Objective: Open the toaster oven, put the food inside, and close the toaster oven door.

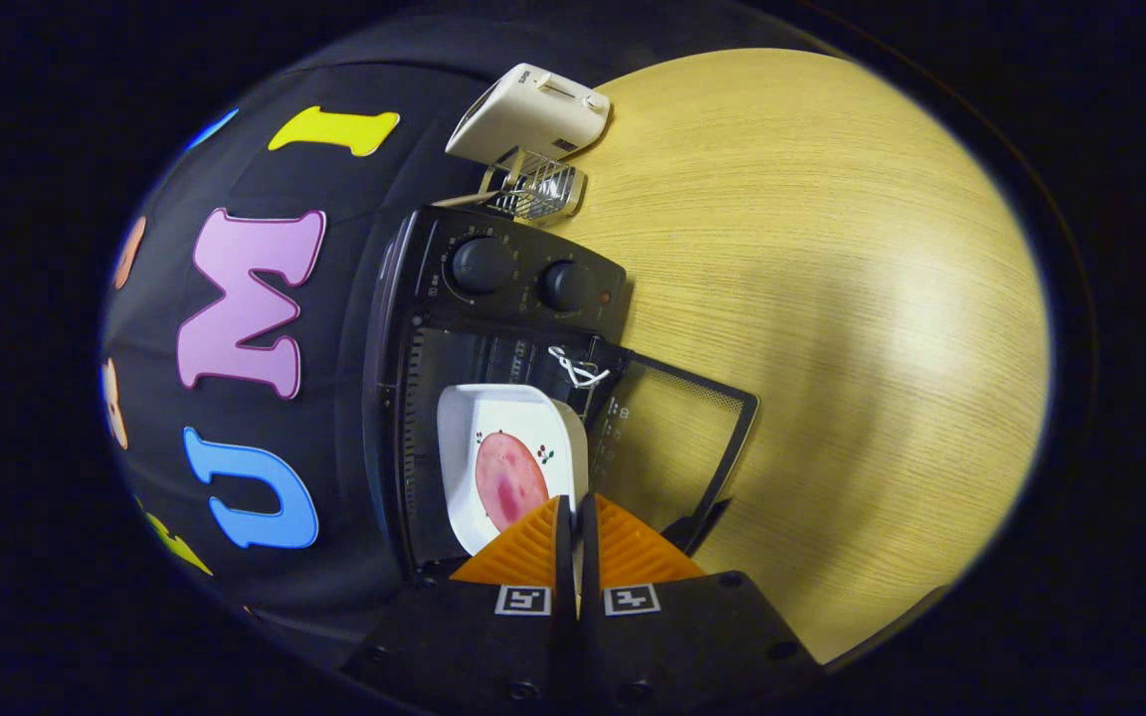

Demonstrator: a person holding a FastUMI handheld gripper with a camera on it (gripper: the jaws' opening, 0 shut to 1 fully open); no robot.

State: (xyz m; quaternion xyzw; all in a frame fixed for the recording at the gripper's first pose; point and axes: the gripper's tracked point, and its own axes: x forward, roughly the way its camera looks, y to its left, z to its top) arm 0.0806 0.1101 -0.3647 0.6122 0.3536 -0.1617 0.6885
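The view is rolled sideways, looking along the gripper [576, 537] toward a black toaster oven [493, 328] that stands on a pale wood-grain table [832, 298] against the booth's black cloth wall [334, 298]. The oven's glass door [677, 447] is swung fully open and lies out flat over the table, the wood showing through the pane. A white cord loop [576, 368] is tied at the door's hinge end, beside the oven mouth.

The two fingers are drawn almost together, with only a thin slit between them, and they clamp the near rim of a white square dish [508, 438]. The dish reaches from the fingertips forward into the open oven cavity, so most of it already sits inside the mouth. On the dish, just ahead of the fingertips, lies a round pink slice of food [508, 482], probably ham or a similar cold cut; a small sprig pattern is printed on the dish next to it.

Two round black knobs [523, 273] sit on the oven's control panel, beyond the dish. The markings around them are too small to read.

Farther off on the table stands a white pop-up toaster [528, 114], with a small wire rack [538, 187] between it and the oven. The toaster carries a short brand mark that cannot be read at this size.
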